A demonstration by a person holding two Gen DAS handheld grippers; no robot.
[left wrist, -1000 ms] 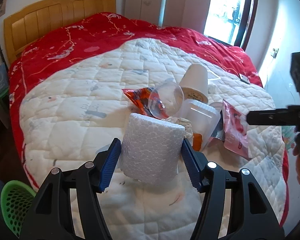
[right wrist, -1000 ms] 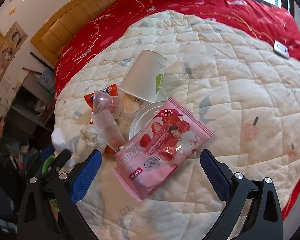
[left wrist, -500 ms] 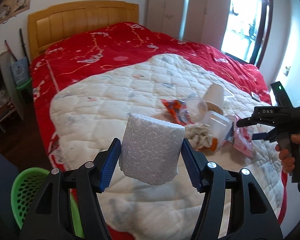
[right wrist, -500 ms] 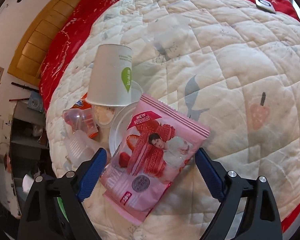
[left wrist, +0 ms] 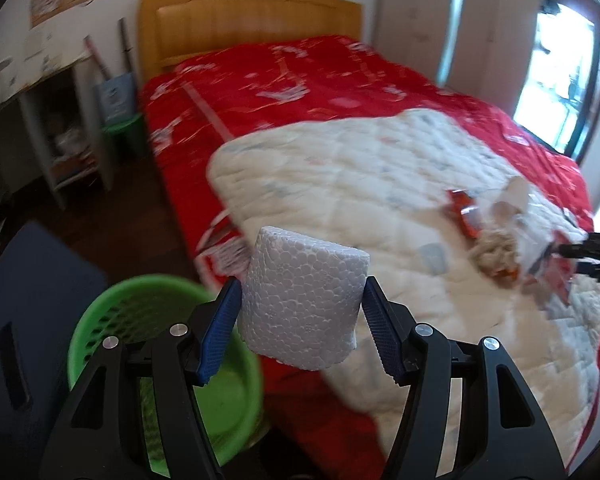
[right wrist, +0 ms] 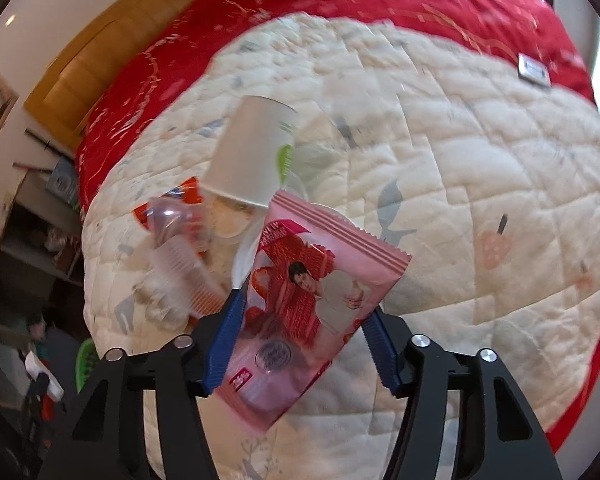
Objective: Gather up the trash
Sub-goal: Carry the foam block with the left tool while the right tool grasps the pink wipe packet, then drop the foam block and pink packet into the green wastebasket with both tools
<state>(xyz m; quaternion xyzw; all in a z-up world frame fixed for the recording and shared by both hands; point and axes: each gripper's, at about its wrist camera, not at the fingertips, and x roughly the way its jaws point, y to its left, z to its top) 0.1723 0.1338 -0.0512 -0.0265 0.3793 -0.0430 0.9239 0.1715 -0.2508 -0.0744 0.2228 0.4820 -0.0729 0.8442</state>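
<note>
My left gripper (left wrist: 300, 330) is shut on a white styrofoam block (left wrist: 303, 299) and holds it in the air beside the bed, above and right of a green basket (left wrist: 156, 360) on the floor. My right gripper (right wrist: 302, 338) is shut on a pink snack packet (right wrist: 312, 300) and holds it just above the white quilt (right wrist: 480, 168). Behind the packet lies a trash pile: a white paper cup (right wrist: 252, 156), a clear plastic cup (right wrist: 172, 220), an orange wrapper (right wrist: 184, 196) and a crumpled tissue (right wrist: 160, 296). The pile (left wrist: 496, 232) also shows at the right of the left wrist view.
The bed has a red cover (left wrist: 300, 80) and a wooden headboard (left wrist: 240, 16). A dark blue board (left wrist: 24, 312) stands left of the basket. A desk with shelves (left wrist: 52, 128) is against the left wall. A small white device (right wrist: 532, 70) lies on the cover.
My left gripper has swung left off the bed with the styrofoam block, toward the green basket. My right gripper has closed on the pink packet and lifted it off the quilt.
</note>
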